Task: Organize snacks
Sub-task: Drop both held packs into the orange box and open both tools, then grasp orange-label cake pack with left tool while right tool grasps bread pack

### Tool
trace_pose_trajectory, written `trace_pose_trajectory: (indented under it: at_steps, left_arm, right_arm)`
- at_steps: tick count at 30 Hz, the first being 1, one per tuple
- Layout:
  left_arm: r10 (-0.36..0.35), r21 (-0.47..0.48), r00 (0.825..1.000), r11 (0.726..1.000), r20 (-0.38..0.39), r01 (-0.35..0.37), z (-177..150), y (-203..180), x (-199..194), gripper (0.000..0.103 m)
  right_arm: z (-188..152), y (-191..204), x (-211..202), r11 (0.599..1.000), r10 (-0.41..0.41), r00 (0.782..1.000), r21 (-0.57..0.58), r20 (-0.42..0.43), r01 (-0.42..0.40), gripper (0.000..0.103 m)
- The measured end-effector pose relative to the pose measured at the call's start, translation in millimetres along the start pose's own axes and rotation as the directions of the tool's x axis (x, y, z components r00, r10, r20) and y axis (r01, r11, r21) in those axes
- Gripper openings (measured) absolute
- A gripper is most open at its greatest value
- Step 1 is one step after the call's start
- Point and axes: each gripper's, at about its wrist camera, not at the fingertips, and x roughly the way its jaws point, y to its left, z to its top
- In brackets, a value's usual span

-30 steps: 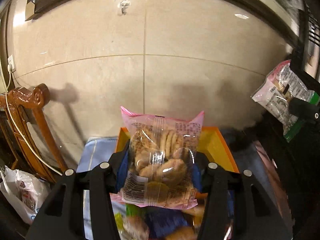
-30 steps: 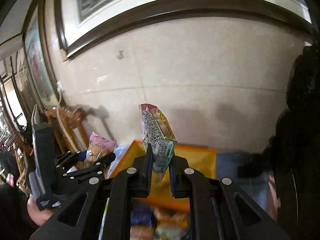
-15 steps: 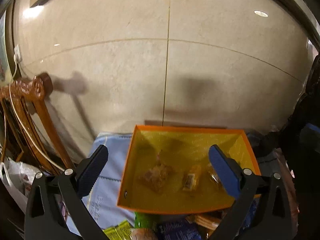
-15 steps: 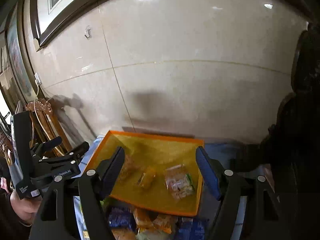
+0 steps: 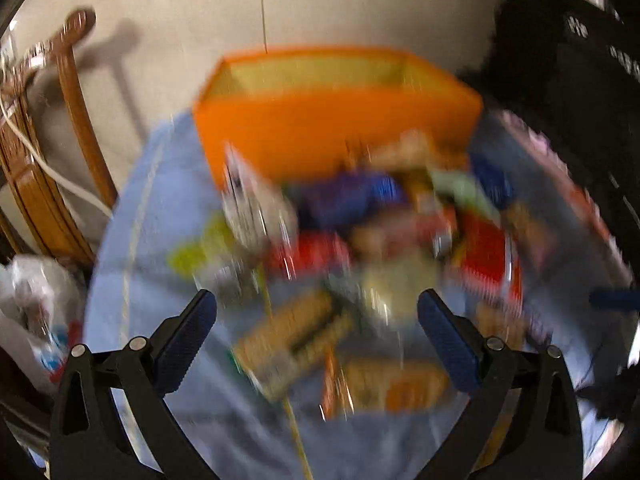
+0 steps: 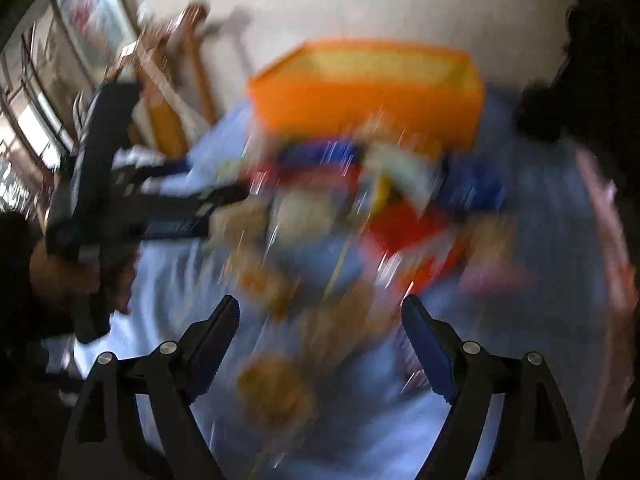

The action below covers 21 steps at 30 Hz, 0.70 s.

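A blue cloth (image 5: 168, 200) covers the surface. One orange box (image 5: 332, 136) stands at its far edge by the wall. A heap of snack packets (image 5: 360, 248), too blurred to count, lies mid-surface just before the box. Two grippers hover above: left gripper (image 5: 316, 320) released and empty; right gripper (image 6: 320, 332), just been opening, also empty.

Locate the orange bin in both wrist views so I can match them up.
Left wrist view: the orange bin sits upper centre, beyond the blurred snack pile, against the wall.
Right wrist view: the orange bin is upper centre-right, behind the same pile.
Shared landmark: the wooden chair, left of the bin in both views.
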Motion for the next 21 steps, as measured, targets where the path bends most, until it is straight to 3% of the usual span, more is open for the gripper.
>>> trace_pose_trajectory:
  at_steps: [4, 10, 12, 16, 17, 21]
  left_arm:
    - [-0.044, -0.015, 0.998, 0.999, -0.039, 0.043, -36, -13, 7, 0.098]
    - [-0.044, -0.004, 0.997, 0.999, -0.057, 0.043, -53, -39, 25, 0.098]
    - [-0.010, 0.007, 0.998, 1.000, -0.068, 0.010, -56, -46, 37, 0.098]
    - [-0.002, 0.049, 0.999, 0.999, -0.050, 0.005, -58, -56, 42, 0.079]
    - [-0.012, 0.059, 0.999, 0.998, -0.052, 0.015, -59, -57, 42, 0.079]
    - [-0.028, 0.048, 0.999, 0.998, -0.044, 0.030, -63, -52, 39, 0.077]
  right_arm:
    - [-42, 40, 14, 0.990, -0.027, 0.999, -0.137, -0.045, 0.021, 0.083]
    - [-52, 54, 36, 0.968, -0.127, 0.991, -0.224, -0.037, 0.116, 0.085]
    - [-55, 53, 49, 0.961, -0.161, 0.985, -0.237, -0.055, 0.144, 0.085]
    - [-58, 49, 61, 0.970, -0.146, 0.985, -0.208, -0.092, 0.125, 0.064]
    - [-58, 48, 60, 0.973, -0.134, 0.986, -0.201, -0.098, 0.113, 0.057]
    - [-56, 43, 58, 0.981, -0.116, 0.987, -0.168, -0.111, 0.097, 0.052]
